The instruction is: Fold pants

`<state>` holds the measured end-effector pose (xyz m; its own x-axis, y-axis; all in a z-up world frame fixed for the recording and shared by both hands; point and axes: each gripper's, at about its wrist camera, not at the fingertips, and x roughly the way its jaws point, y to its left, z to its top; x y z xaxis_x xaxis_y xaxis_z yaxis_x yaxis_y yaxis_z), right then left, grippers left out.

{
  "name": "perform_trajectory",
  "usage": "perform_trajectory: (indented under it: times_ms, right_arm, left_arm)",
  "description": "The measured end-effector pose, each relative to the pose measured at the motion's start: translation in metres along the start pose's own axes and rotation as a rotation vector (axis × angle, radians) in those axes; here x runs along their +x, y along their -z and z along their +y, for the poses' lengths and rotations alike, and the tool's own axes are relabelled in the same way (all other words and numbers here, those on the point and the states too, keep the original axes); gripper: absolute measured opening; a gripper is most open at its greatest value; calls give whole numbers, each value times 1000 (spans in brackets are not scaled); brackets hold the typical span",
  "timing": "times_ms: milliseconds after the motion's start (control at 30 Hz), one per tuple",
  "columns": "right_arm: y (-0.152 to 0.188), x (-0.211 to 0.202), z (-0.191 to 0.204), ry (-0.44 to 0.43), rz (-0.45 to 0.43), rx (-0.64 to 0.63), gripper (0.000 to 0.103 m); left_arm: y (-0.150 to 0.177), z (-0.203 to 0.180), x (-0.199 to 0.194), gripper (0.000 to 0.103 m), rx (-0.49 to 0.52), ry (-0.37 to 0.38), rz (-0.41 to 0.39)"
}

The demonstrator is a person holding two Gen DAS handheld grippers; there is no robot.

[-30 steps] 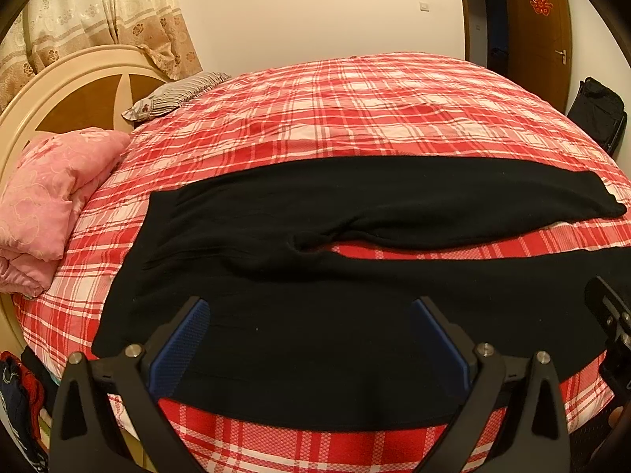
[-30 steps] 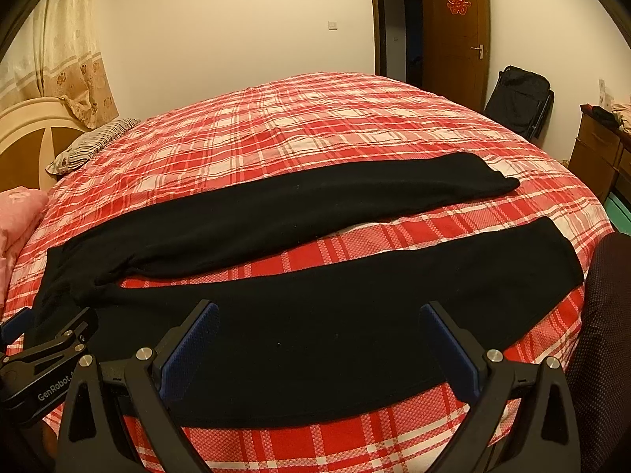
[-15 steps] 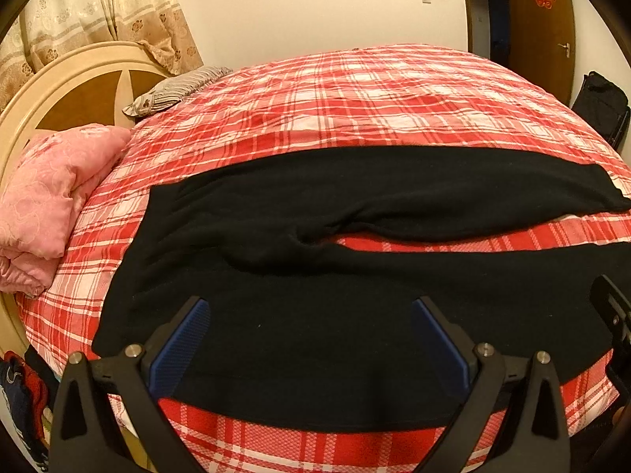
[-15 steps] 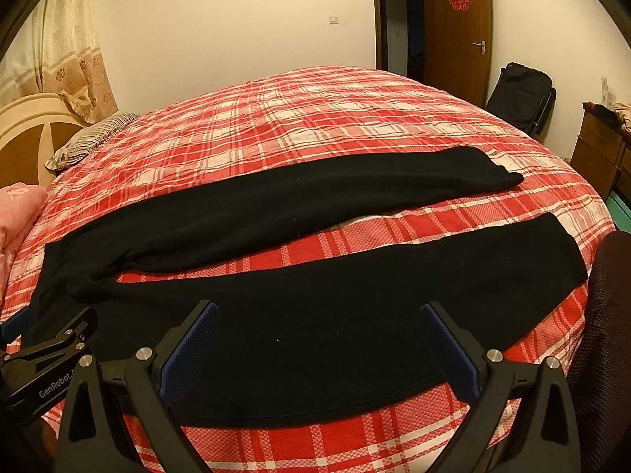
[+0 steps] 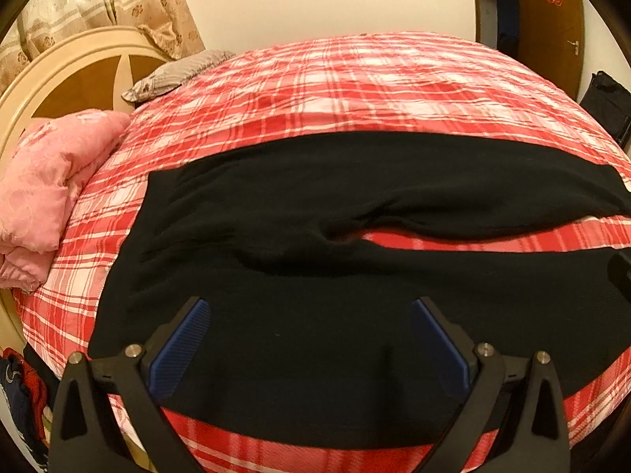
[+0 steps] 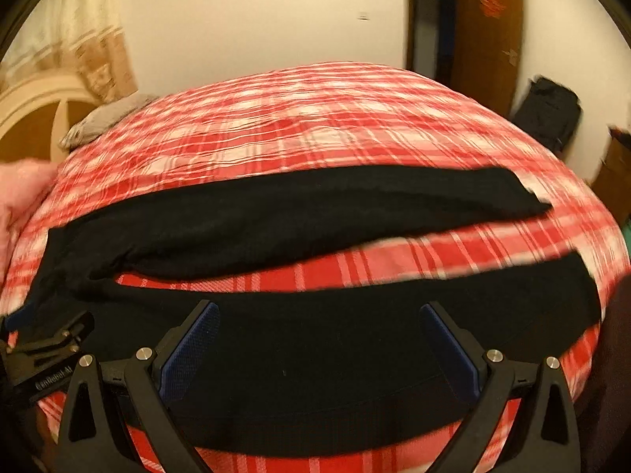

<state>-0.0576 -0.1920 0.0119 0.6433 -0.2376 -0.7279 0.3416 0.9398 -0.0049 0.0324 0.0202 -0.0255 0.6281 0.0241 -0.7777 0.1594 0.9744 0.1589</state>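
Jaws of both tools stand wide apart and hold nothing: the left gripper (image 5: 307, 339) hangs over the seat and waist end of the black knit pants (image 5: 315, 315), and the right gripper (image 6: 317, 341) over the near leg, further toward the cuffs. Each pair of blue ribbed pads (image 5: 179, 349) frames bare black cloth; whether the tips touch it cannot be told. Both tools point forward and slightly down across the bed, side by side, so that the left one's black body shows at the lower left edge of the right wrist view, which is blurred.

The pants lie flat and unfolded on the red and white plaid bedspread (image 5: 355, 90), waist to the left, the near leg (image 6: 394, 315) by the bed's front edge, the far leg (image 6: 315, 213) beyond it, a wedge of plaid showing between them.

Judged risks for the first fold, near leg over far: jaws closing on one layer only, or gathering bedspread with the cloth, would drag and wrinkle the garment; uneven lifting by the two hands would skew the leg off its partner; the soft knit would sag between the two grasp points; cloth near the edge could slide off.

Farther off lie a pink quilted bundle (image 5: 43, 185), a grey striped pillow (image 5: 177, 75) and a cream round headboard (image 5: 71, 79)
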Motion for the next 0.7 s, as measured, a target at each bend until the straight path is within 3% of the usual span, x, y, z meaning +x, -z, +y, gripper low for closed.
perform_trajectory:
  times_ms: [100,300,467,567,700]
  right_arm:
    - [-16,8,13,-57,10,-97,102]
    - [-52,29,39,-236,16,-168,101]
    - [-87,48,77,-355,2,-243,88]
    - [-102,67,116,-426,24,-344,86]
    - [-116,103,172,-536,99,-431,72]
  left_arm:
    - [-7,23,6,103,-36,14,14]
    - [-38,90,25,103,-194,9,26]
    - [-56,117,49,103,-258,-30,34]
    - [-53,125,69,103,-305,-13,86]
    - [-42,128,79,103,-311,-29,103]
